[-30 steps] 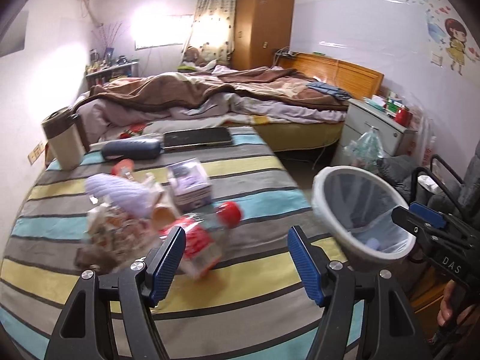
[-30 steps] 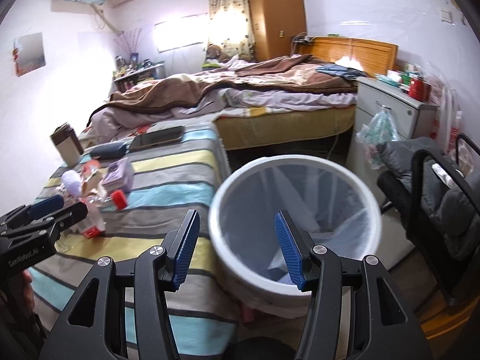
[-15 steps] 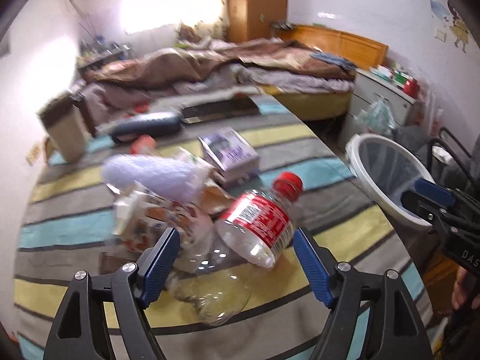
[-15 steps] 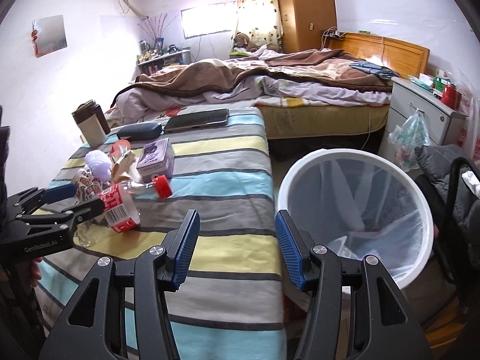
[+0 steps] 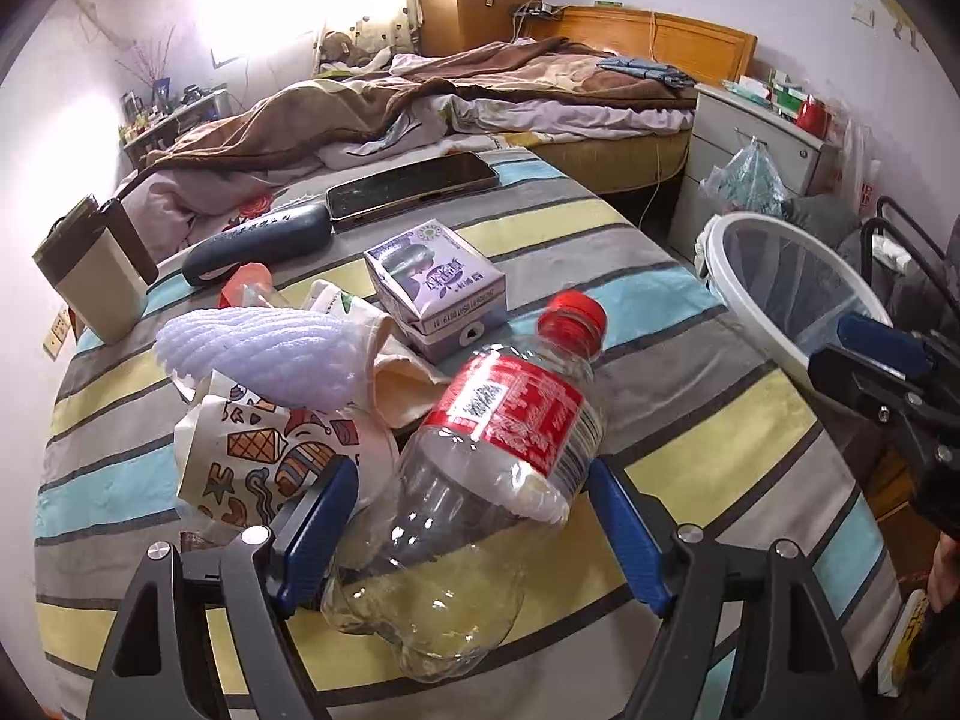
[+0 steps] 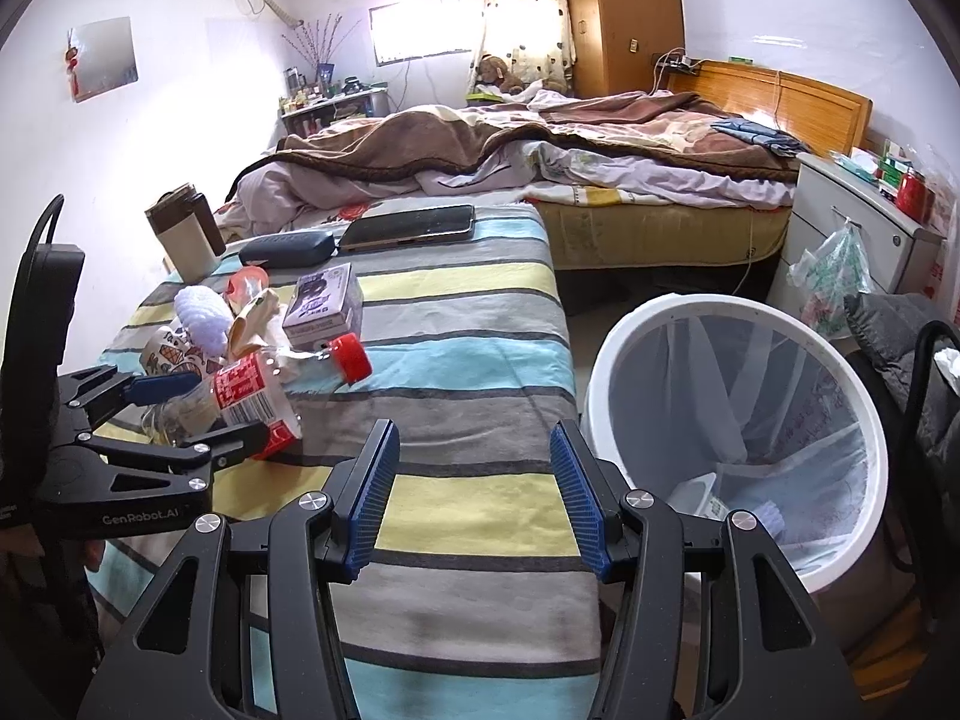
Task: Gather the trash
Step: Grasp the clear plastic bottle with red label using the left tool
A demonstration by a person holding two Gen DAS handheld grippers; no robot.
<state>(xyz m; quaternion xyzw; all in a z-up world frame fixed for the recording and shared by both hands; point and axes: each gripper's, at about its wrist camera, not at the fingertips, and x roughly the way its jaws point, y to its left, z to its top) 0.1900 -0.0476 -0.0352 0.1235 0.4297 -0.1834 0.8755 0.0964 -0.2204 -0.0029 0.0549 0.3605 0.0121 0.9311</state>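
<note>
Left hand-held gripper (image 5: pixel 471 531) low, astride bottle (image 5: pixel 480 468)

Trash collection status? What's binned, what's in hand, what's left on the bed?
Done: a few items already lie in the lined white bin.

In hand: the left gripper is open around the crushed plastic bottle, not clamped. The right gripper is open and empty.

Left: purple carton, white foam wrap, printed paper cup and other wrappers on the striped blanket.
</note>
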